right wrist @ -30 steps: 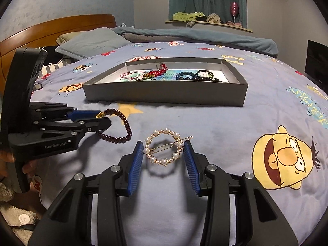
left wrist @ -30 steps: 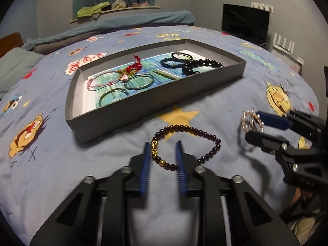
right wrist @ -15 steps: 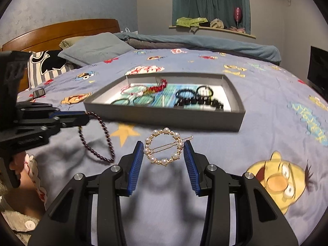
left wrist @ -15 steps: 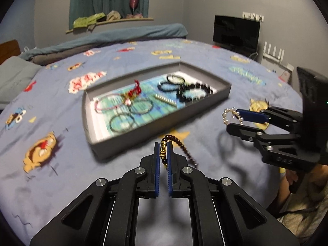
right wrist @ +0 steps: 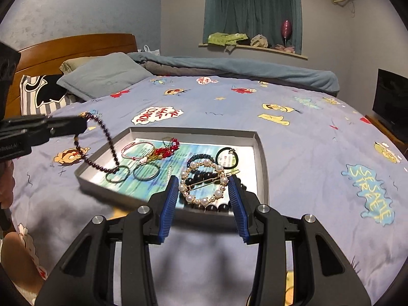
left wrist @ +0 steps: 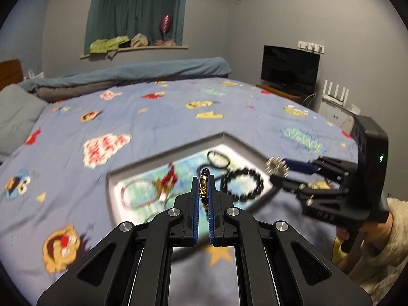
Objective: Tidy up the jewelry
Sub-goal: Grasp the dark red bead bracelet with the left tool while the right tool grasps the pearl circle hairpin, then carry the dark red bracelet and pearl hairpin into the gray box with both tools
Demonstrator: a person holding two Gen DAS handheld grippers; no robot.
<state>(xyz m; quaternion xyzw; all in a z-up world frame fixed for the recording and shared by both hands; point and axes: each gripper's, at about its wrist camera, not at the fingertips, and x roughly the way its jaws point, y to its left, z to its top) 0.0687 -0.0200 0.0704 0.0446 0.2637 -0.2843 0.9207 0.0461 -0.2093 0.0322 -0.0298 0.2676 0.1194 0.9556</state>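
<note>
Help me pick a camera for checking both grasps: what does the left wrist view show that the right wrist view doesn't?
Left wrist only: the gold charm pinched in the left gripper, and a sleeve behind the right gripper.

Right wrist only: the dark bead bracelet dangling from the left gripper, and the pearl ring clip face-on in the right gripper.

Both: the grey tray on the bed.

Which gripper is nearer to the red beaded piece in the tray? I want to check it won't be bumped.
Left. The left gripper with the bead bracelet hangs beside the red beaded piece; the right gripper, holding the pearl clip, is across the tray.
</note>
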